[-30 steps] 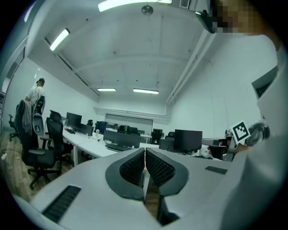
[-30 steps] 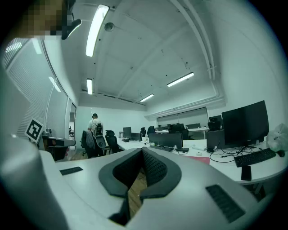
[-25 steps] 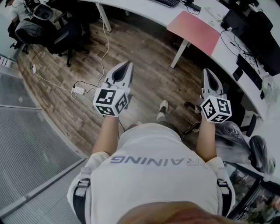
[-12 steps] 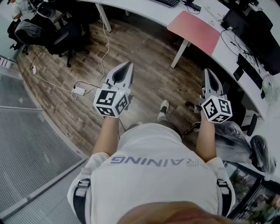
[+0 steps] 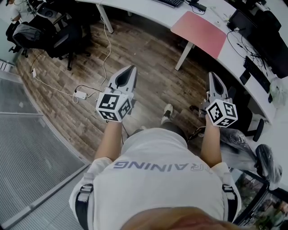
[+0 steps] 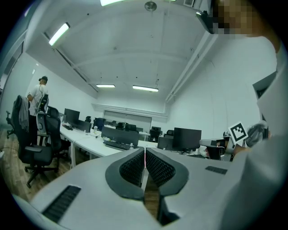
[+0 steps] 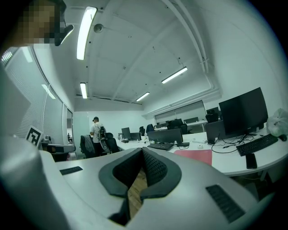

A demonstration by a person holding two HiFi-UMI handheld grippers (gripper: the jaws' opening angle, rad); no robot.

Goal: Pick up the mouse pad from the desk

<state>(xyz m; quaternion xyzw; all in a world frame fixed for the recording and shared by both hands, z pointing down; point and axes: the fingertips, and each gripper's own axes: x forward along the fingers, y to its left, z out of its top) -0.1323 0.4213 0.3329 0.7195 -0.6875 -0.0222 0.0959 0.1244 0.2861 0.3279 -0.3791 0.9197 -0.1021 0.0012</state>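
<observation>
The person stands in a white T-shirt (image 5: 157,179) with both forearms stretched out in front at about the same height. The left gripper (image 5: 130,68) has its jaws pressed together with nothing between them. Its own view shows the two ribbed black pads (image 6: 132,170) meeting along a thin line. The right gripper (image 5: 212,74) is likewise closed tight and empty, its pads touching at the tips. Each carries a marker cube at the back, the left cube (image 5: 113,106) and the right cube (image 5: 221,112).

Both grippers hang over bare wooden floor (image 5: 148,63), well apart from any furniture. Below and between them one shoe (image 5: 167,112) pokes out. To the left a white power strip (image 5: 81,94) lies on the boards, and a cable (image 5: 106,45) runs off from it toward the desk. A grey floor covering (image 5: 27,152) borders the wood on that side.

Further on, the long white desk (image 5: 148,10) curves across the room on a white leg (image 5: 184,55). The mouse pad (image 5: 199,31), pink and rectangular, lies flat at the desk's near edge, right above that leg. It is ahead of the right gripper and well clear of it. A keyboard (image 5: 170,2) sits beyond it, and dark monitors (image 5: 263,33) line the desk to the right. Far off at the left, black office chairs (image 5: 63,36) stand by the desk, and a person in a cap (image 7: 96,130) stands beside them.
</observation>
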